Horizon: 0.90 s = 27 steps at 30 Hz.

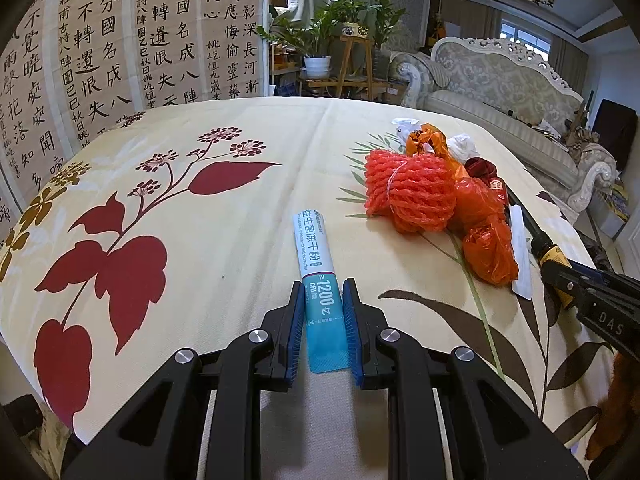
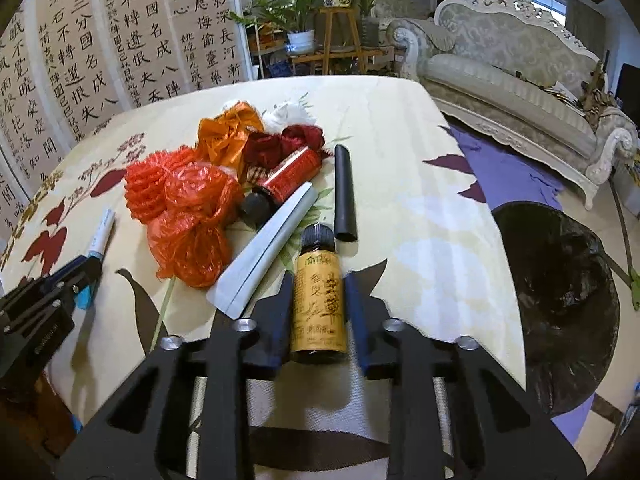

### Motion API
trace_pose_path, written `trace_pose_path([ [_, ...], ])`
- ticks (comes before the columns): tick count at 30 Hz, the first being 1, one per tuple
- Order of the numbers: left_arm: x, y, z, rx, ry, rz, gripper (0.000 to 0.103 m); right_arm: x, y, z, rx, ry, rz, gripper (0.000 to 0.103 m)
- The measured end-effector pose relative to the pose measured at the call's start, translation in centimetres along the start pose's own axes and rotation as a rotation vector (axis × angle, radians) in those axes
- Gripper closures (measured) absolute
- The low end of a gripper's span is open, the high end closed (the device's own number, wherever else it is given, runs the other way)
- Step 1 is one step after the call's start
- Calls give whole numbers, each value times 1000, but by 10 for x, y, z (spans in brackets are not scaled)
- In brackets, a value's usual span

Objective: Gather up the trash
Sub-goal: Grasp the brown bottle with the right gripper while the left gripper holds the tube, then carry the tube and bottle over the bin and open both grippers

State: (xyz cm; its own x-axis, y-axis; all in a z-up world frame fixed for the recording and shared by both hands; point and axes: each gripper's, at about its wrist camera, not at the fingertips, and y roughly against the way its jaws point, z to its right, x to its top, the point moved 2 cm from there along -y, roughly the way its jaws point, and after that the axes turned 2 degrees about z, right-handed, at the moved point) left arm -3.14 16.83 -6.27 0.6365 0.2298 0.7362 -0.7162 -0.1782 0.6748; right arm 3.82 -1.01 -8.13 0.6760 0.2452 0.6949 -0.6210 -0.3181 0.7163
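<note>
Left wrist view has my left gripper (image 1: 322, 292) clenched on the near, teal end of a white-and-teal sachet stick (image 1: 316, 256), which lies flat on the floral tabletop (image 1: 200, 200) and points away from me. Right wrist view gives the matching picture on the other side — my right gripper (image 2: 318, 282) has its jaws against the yellow label of a small brown bottle (image 2: 318, 300) with a black cap, grasping it low on the body. To the left of the bottle lies the rest of the rubbish: a white folded wrapper (image 2: 264, 252), crumpled orange plastic bags (image 2: 188, 220), a red-labelled bottle (image 2: 288, 178) and, further off, a black tube (image 2: 344, 192). Down past the right edge of the tabletop I can see a bin lined with a black bag (image 2: 560, 292) on the floor.

Both pieces look ready to go, so I judge the step is the lift and carry to that bin. I would raise the bottle straight up first, so its cap clears the black tube just beyond it and its side does not drag the white wrapper. The sachet is thin and held only at one end — it may droop or swing, so I would lift it slowly and keep the grip firm. Then I would bring each hand well over the mouth of the bin before letting go, since the opening sits below and off to the right.
</note>
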Motion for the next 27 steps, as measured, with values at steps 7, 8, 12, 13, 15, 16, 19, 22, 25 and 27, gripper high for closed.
trace_pose_path([
  [7, 1, -1, 1, 8, -15, 12, 82, -2, 0, 0, -2, 7, 7, 80],
  [8, 1, -1, 1, 10, -17, 14, 82, -2, 0, 0, -2, 7, 8, 80],
  [12, 1, 1, 2, 1, -14, 11, 83, -3, 4, 1, 7, -3, 21, 80],
  [13, 0, 1, 2, -3, -10, 8, 83, -3, 6, 1, 10, -4, 28, 80],
  [15, 0, 2, 1, -20, 7, -2, 83, -3, 11, 2, 9, -6, 43, 80],
  [16, 0, 4, 1, -27, 13, -6, 83, -3, 14, 4, 9, -9, 49, 80],
  [19, 1, 12, 6, -40, 11, 2, 83, -1, 20, 8, 7, -18, 61, 80],
  [22, 7, 25, 17, -67, -9, 28, 83, 1, 29, 20, -10, -37, 81, 80],
  [25, 14, 38, 34, -116, -38, 58, 83, 3, 38, 35, -38, -62, 102, 80],
  [27, 17, 41, 45, -151, -58, 67, 83, 2, 44, 49, -63, -80, 115, 80],
])
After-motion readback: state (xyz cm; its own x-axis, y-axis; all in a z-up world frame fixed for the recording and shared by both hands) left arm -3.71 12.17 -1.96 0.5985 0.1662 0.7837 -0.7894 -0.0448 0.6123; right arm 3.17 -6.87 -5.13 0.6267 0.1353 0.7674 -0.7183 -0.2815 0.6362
